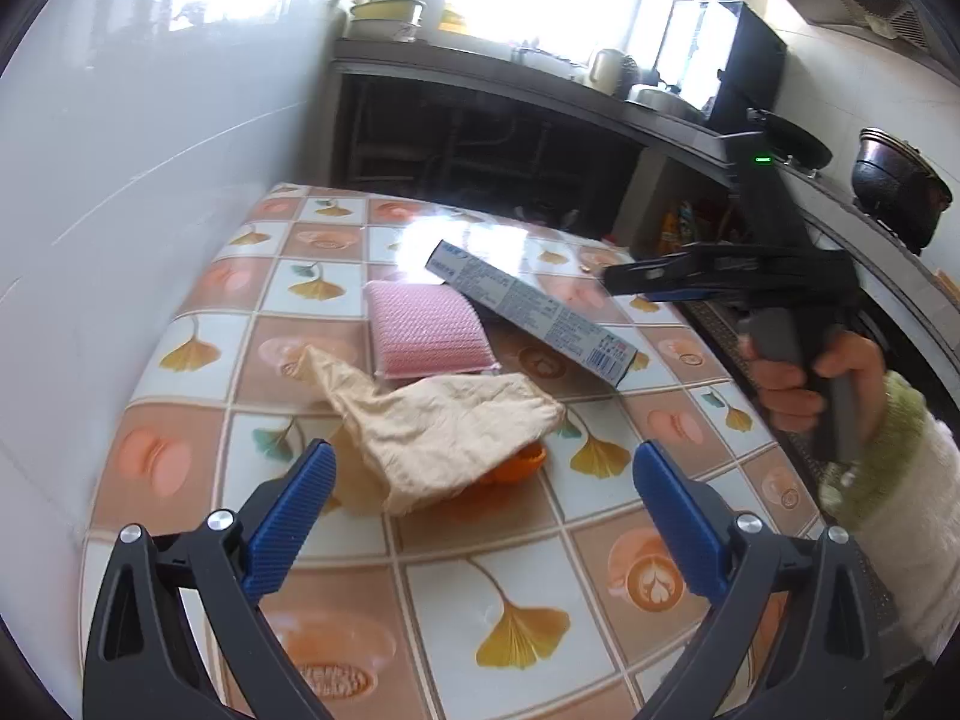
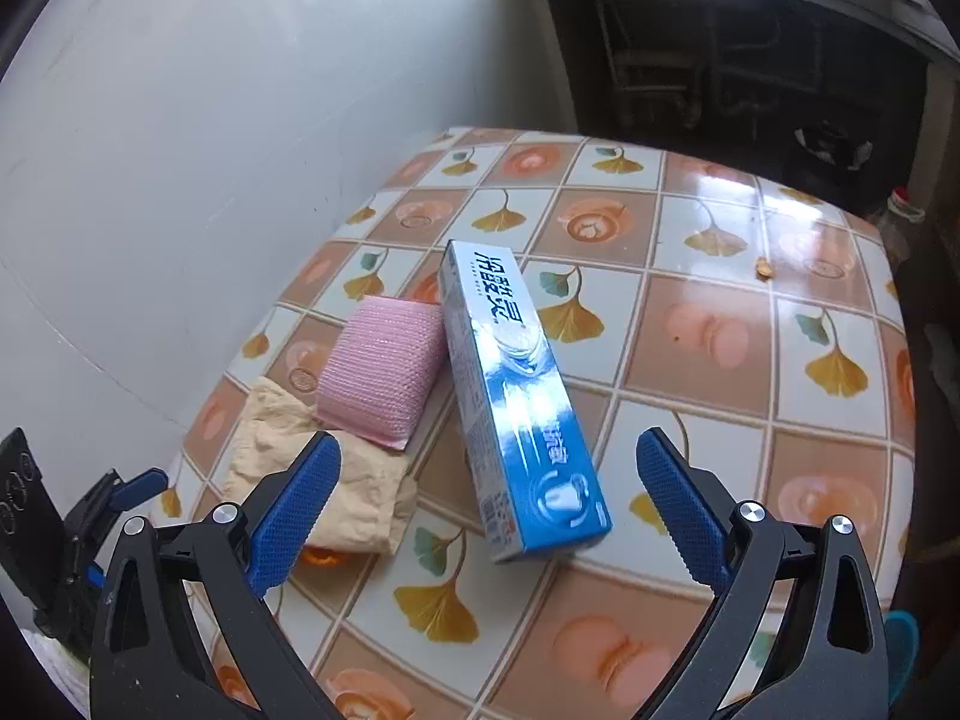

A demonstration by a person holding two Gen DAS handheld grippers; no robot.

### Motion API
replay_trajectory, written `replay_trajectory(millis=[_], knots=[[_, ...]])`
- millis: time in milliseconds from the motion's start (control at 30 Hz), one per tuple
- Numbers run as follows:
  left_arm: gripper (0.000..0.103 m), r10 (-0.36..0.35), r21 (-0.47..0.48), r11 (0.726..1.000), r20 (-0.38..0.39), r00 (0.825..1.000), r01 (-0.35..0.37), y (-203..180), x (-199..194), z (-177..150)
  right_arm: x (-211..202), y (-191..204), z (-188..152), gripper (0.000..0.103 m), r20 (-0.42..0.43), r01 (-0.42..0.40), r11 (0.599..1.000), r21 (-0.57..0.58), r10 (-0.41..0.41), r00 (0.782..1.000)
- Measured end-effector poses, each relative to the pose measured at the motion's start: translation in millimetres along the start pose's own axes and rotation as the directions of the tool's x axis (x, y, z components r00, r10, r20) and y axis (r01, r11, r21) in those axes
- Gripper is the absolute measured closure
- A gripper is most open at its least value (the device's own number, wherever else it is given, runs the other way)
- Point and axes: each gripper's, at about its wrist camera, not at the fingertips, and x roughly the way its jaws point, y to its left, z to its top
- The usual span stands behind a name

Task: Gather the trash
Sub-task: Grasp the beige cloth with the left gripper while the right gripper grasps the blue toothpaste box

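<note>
Two grippers hovering wide open over the tiled table (image 2: 690,360), left gripper (image 1: 483,474) nearing crumpled paper (image 1: 444,426), right gripper (image 2: 489,474) facing toothpaste box (image 2: 516,396), pink sponge (image 2: 384,378) lying between.

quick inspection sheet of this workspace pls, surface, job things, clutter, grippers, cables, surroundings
surface: table with a glossy tile-pattern cover of leaves and cups; a small crumb near the far edge.
job's things: toothpaste box lying flat, one end resting on the pink sponge; crumpled tissue partly covering an orange peel.
clutter: nothing seen beyond these.
grippers: left gripper open, above the tissue; right gripper open, at the near end of the box; neither holds anything.
cables: nothing seen.
surroundings: white wall on the left; dark counter with a kettle, bowls and a pot.
</note>
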Motion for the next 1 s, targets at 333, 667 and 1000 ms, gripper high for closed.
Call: replay_trajectory(millis=[333, 667, 1000], knots=[[0.03, 0.065, 0.029, 0.998, -0.207, 0.976, -0.06, 21, 84, 14, 71, -12, 13, 0.041, -0.174, 0.066, 0.998, 0.02, -0.062, 0.983], [0.072, 0.024, -0.095, 0.994, -0.234, 0.972, -0.048, 47, 88, 2, 58, -18, -4, 0.055, -0.161, 0.102, 0.994, 0.041, -0.094, 0.982], [0.095, -0.081, -0.258, 0.965, -0.11, 0.991, 0.05, 64, 55, 6, 10, -26, -41, 0.057, -0.095, 0.134, 0.985, 0.109, -0.124, 0.988]])
